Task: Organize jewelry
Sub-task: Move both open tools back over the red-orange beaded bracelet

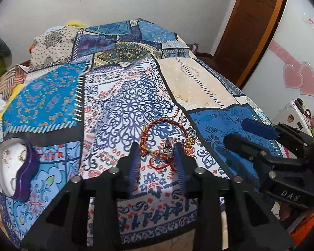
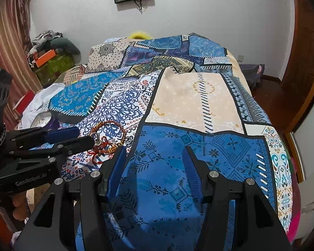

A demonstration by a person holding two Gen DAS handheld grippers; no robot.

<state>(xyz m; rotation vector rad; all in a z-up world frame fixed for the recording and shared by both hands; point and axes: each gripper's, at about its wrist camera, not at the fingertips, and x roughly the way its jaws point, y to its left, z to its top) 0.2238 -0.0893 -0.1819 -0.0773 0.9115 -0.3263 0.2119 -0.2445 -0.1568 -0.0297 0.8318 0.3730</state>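
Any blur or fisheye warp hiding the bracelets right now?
Left wrist view: the red braided bracelets are sharp just ahead of the open left tool, the patterned patchwork bedspread bulging with fisheye warp. Right wrist view: they sit small near the left edge.

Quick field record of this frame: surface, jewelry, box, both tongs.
surface: patchwork bedspread
jewelry: tangle of red and gold cord bracelets with a silver charm, lying on the bedspread
box: purple jewelry box, open, rings on its white lining, at the bedspread's left side
left tongs: open, tips either side of the bracelets, nothing gripped
right tongs: open, over the blue patch, right of the bracelets
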